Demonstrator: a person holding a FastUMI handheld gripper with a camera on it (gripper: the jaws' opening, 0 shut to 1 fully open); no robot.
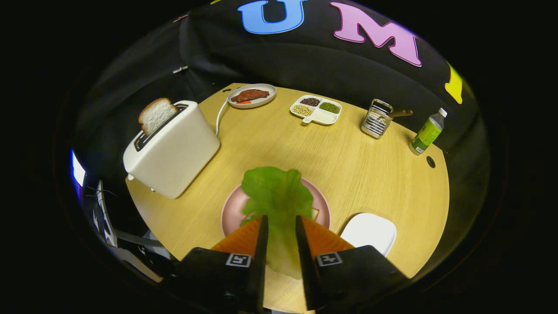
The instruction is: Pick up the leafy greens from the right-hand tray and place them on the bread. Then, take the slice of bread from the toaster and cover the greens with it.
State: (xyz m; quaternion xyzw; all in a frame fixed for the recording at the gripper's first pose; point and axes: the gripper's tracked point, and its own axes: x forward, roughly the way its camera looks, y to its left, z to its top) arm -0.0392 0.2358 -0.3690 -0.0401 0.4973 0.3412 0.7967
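Tongs (281, 224) clamping greens (277, 192) above plate (231, 209)

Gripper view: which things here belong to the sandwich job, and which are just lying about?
Job:
- leafy greens, between the fingers of the claw, over the pink plate
- bread slice standing in the toaster
- white tray, right of the plate

Lying about:
- dish of meat
- divided dish of beans
- wire rack
- bottle

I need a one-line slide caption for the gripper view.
Gripper holding lettuce over the pink plate, bread slice waiting in the toaster.
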